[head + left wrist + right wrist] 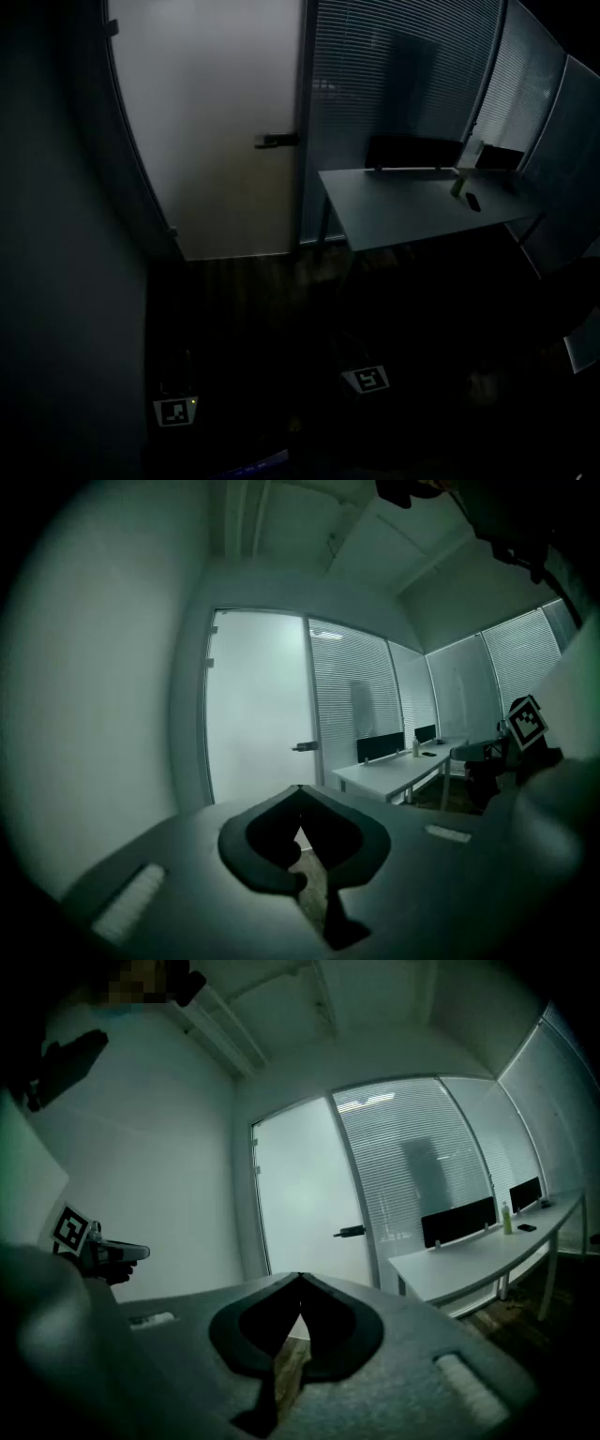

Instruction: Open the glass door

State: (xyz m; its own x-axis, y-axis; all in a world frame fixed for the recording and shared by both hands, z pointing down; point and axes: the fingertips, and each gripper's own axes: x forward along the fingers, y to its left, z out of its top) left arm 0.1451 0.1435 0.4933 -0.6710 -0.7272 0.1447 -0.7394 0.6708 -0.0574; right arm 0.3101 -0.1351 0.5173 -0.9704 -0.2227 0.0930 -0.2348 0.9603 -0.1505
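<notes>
The frosted glass door point(216, 122) stands closed at the far end of a dim room, with a dark lever handle point(277, 141) on its right edge. In the left gripper view the door point(258, 705) and handle point(305, 747) lie well ahead of my left gripper point(300, 787), whose jaws meet with nothing between them. My right gripper point(300, 1275) is also shut and empty, level, facing the door point(300, 1194) and handle point(350, 1232) from a distance. In the head view only the two marker cubes point(175, 411) point(367, 379) show, low in the dark.
A white desk point(422, 206) with a dark screen point(412, 150) and a green bottle point(459, 183) stands right of the door, against glass walls with blinds point(394, 84). A plain wall point(56, 234) runs along the left. Dark wooden floor point(262, 291) lies between me and the door.
</notes>
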